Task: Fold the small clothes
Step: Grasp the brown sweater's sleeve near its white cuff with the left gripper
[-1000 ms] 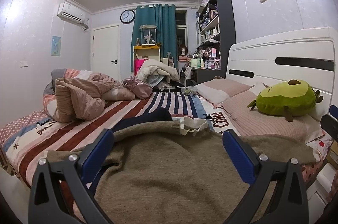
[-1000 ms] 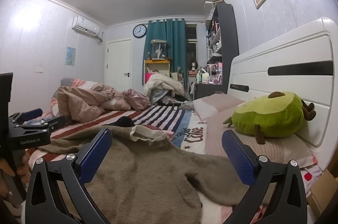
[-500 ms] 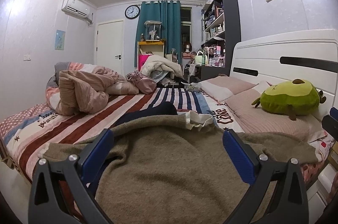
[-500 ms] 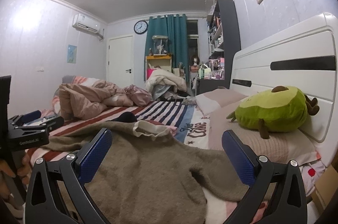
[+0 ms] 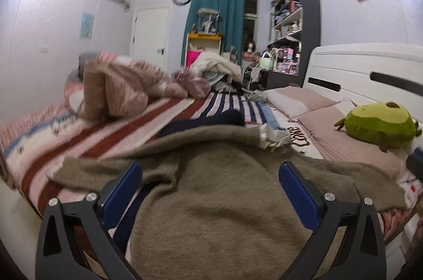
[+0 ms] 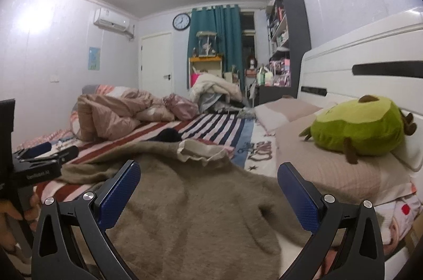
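Brown sweater (image 5: 224, 200) lies spread across the near edge of the bed (image 5: 111, 137), collar (image 6: 201, 150) turned away from me, one sleeve (image 5: 105, 169) trailing left, the other (image 6: 267, 224) flopped toward the pillows. No fold made yet that I can see; cloth is rumpled, not squared. My left gripper (image 5: 210, 190) hangs over the sweater's middle, jaws spread, nothing between them. My right gripper (image 6: 208, 187) likewise, jaws wide apart over the right half. Judgement: task barely begun. Left to do: flatten, bring sleeves in, fold body. Green plush toy (image 6: 357, 129) sits clear on the pillows.
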